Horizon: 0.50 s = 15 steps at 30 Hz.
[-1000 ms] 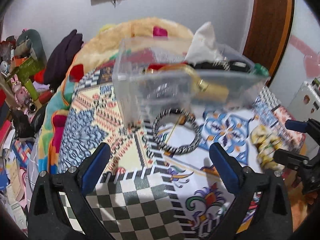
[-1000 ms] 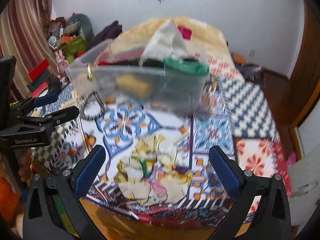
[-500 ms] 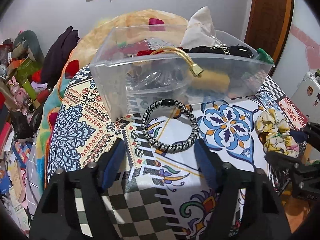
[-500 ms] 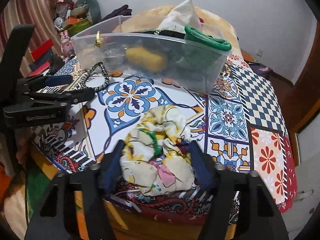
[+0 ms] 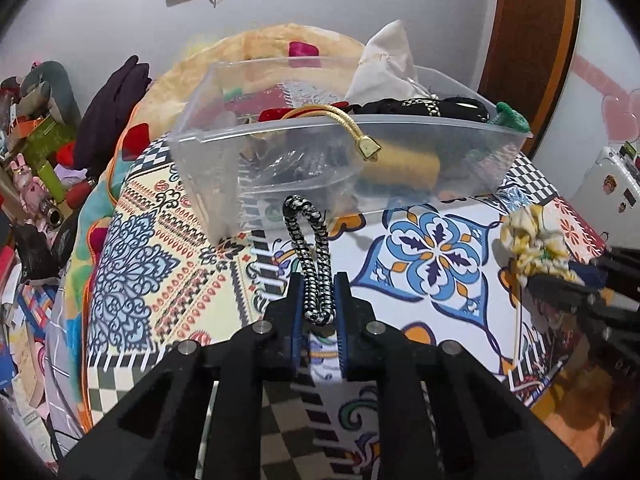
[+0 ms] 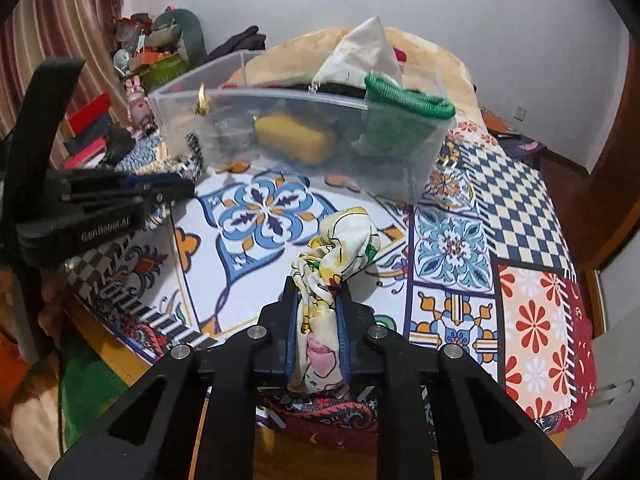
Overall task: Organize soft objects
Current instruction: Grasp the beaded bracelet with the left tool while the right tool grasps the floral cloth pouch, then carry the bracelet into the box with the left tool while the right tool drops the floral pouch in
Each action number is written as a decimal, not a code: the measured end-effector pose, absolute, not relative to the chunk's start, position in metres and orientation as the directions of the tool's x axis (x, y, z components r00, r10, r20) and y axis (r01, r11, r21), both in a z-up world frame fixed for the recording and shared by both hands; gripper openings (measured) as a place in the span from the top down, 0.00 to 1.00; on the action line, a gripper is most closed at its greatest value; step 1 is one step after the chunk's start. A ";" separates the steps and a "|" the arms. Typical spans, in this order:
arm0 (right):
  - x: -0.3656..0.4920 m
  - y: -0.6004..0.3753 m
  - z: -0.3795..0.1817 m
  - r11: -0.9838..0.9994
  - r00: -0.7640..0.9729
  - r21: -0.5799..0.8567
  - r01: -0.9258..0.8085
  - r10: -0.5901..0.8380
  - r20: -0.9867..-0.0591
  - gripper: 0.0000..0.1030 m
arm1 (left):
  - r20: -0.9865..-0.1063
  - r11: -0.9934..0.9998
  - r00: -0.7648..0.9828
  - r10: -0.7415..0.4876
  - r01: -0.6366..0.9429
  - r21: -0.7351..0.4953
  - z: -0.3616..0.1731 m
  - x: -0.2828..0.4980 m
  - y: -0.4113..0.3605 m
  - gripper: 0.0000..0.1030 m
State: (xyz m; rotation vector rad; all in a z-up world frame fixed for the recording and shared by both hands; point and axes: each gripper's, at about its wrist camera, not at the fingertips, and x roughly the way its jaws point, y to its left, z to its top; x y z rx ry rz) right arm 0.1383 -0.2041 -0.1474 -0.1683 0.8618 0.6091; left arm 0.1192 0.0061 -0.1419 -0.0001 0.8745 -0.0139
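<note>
scrunchie (image 6: 320, 312) lower part between tongs pads, bin (image 5: 400, 152) contents blurred

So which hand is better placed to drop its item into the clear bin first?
Probably the left. The left gripper is shut on the hair tie, whose far end nearly reaches the bin wall. The right gripper, shut on the scrunchie, looks farther from the bin.
</note>
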 end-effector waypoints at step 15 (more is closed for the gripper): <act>0.139 -0.196 -0.082 0.810 0.612 0.070 -0.582 0.493 -0.618 0.86 | -0.608 0.999 0.793 -0.032 0.036 -0.005 -0.066 0.087 0.006 0.87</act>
